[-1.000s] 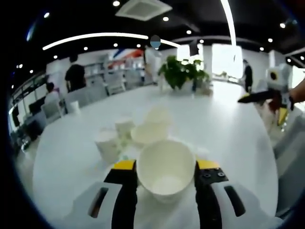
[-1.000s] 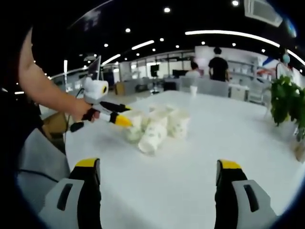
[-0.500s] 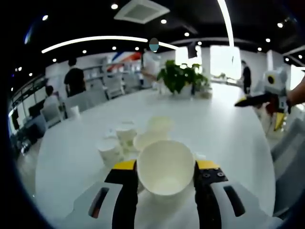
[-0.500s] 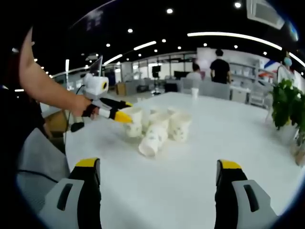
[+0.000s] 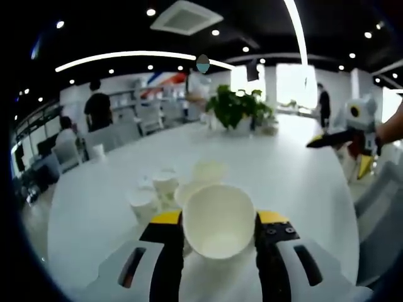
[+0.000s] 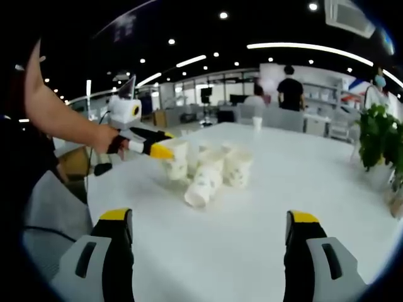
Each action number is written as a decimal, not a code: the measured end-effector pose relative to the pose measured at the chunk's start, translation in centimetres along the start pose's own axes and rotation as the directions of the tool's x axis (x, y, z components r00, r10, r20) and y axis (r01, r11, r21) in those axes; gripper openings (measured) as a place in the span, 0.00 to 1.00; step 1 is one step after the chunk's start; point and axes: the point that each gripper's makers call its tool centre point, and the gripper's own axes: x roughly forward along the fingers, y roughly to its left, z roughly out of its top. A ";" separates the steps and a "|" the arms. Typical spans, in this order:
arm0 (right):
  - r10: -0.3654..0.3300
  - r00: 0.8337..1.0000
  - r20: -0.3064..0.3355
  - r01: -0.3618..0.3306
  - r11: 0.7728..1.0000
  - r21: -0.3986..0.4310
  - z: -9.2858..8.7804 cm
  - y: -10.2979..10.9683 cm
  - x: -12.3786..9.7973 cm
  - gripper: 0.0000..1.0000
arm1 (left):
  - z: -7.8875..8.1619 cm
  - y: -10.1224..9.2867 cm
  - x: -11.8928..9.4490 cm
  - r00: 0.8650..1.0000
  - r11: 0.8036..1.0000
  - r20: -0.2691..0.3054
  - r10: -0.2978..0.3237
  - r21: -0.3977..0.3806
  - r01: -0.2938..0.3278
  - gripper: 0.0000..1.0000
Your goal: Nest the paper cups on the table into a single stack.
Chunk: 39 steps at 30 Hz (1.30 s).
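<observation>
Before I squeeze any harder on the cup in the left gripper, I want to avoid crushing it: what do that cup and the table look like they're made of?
The cup looks like thin paper: matte off-white inside, rolled rim, printed pattern on its neighbours. The table appears to be a smooth, slightly glossy white laminate or painted top; the material underneath can't be told.

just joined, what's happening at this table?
A person is gathering paper cups with two hand-held tools. The left tool is shut on one cup, held above the rest clustered on the white table; one of those lies on its side. The right tool is open and holds nothing, apart from the cups. Nothing looks nested yet.
</observation>
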 end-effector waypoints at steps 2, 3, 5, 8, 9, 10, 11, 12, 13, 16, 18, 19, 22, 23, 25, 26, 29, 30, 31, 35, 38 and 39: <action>0.002 1.000 0.003 -0.002 1.000 0.000 0.1 0.0 0.0 1.00 | 0.2 -0.2 0.0 1.000 1.000 0.004 -0.004 0.001 0.004 0.42; 0.003 1.000 0.002 -0.003 1.000 -0.003 0.1 0.0 0.0 1.00 | 0.3 -0.3 0.0 1.000 1.000 0.005 -0.006 0.000 0.006 0.42; 0.005 1.000 -0.011 -0.005 1.000 -0.020 0.0 0.2 0.1 1.00 | 0.4 -0.5 0.0 1.000 1.000 0.004 -0.009 0.004 0.009 0.42; 0.008 1.000 -0.007 -0.008 1.000 -0.018 0.1 0.2 0.2 1.00 | 0.4 -0.9 -0.1 1.000 1.000 0.005 -0.015 0.004 0.015 0.42; 0.007 1.000 -0.007 -0.007 1.000 -0.018 0.1 0.2 0.1 1.00 | 0.4 -1.0 -0.1 1.000 1.000 0.005 -0.016 0.005 0.016 0.42; 0.008 1.000 -0.006 -0.008 1.000 -0.018 0.1 0.3 0.1 1.00 | 0.4 -1.1 -0.2 1.000 1.000 0.004 -0.016 0.008 0.016 0.42; 0.009 1.000 -0.004 -0.009 1.000 -0.017 0.2 0.4 0.1 1.00 | 0.4 -1.2 -0.2 1.000 1.000 0.002 -0.019 0.009 0.019 0.42; 0.009 1.000 -0.002 -0.009 1.000 -0.016 0.3 0.4 0.1 1.00 | 0.4 -1.3 -0.3 1.000 1.000 0.002 -0.021 0.009 0.021 0.42; 0.009 1.000 0.005 -0.009 1.000 -0.012 0.4 0.4 0.1 1.00 | 0.4 -1.4 -0.3 1.000 1.000 0.001 -0.021 0.011 0.021 0.42; 0.007 1.000 0.014 -0.007 1.000 -0.002 0.6 0.4 0.0 1.00 | 0.5 -1.6 -0.5 1.000 1.000 0.001 -0.025 0.011 0.025 0.42; 0.008 1.000 0.017 -0.008 1.000 -0.003 0.5 0.4 0.1 1.00 | 0.6 -1.9 -0.7 1.000 1.000 0.003 -0.027 0.012 0.027 0.42; 0.010 1.000 0.018 -0.010 1.000 -0.005 0.5 0.5 0.0 1.00 | 0.7 -2.0 -0.7 1.000 1.000 0.003 -0.028 0.012 0.028 0.42; 0.010 1.000 0.021 -0.010 1.000 -0.005 0.6 0.6 -0.1 1.00 | 1.0 -2.4 -0.9 1.000 0.999 0.004 -0.030 0.011 0.030 0.42; 0.010 1.000 0.022 -0.010 1.000 -0.006 0.6 0.6 -0.1 1.00 | 1.1 -2.6 -1.0 1.000 0.999 0.007 -0.031 0.012 0.031 0.42; 0.011 1.000 0.022 -0.011 1.000 -0.011 0.6 0.7 -0.1 1.00 | 1.2 -2.7 -1.0 0.999 0.999 0.010 -0.032 0.011 0.032 0.42; 0.014 1.000 0.023 -0.013 1.000 -0.015 0.6 0.8 -0.1 1.00 | 1.3 -2.9 -1.1 0.999 0.999 0.012 -0.034 0.012 0.034 0.42; 0.026 0.998 0.049 -0.024 0.999 -0.035 1.1 1.1 -0.3 1.00 | 1.4 -3.5 -1.2 0.999 0.999 0.014 -0.043 0.015 0.042 0.42; 0.030 0.998 0.054 -0.027 0.998 -0.052 1.2 1.2 -0.4 1.00 | 1.4 -3.6 -1.2 0.999 0.999 0.013 -0.045 0.016 0.045 0.42; 0.032 0.998 0.051 -0.029 0.998 -0.058 1.2 1.2 -0.4 1.00 | 1.4 -3.8 -1.3 0.999 0.999 0.011 -0.049 0.018 0.049 0.42; 0.041 0.997 0.066 -0.036 0.997 -0.063 1.7 1.2 -0.5 1.00 | 1.3 -4.4 -1.4 0.998 0.998 0.007 -0.057 0.025 0.056 0.42; 0.046 0.996 0.080 -0.040 0.996 -0.077 2.0 1.1 -0.5 1.00 | 1.3 -4.9 -1.5 0.998 0.998 0.006 -0.063 0.027 0.063 0.42; 0.054 0.994 0.098 -0.045 0.994 -0.096 2.3 1.1 -0.6 1.00 | 1.3 -5.0 -1.5 0.998 0.998 0.005 -0.065 0.028 0.065 0.42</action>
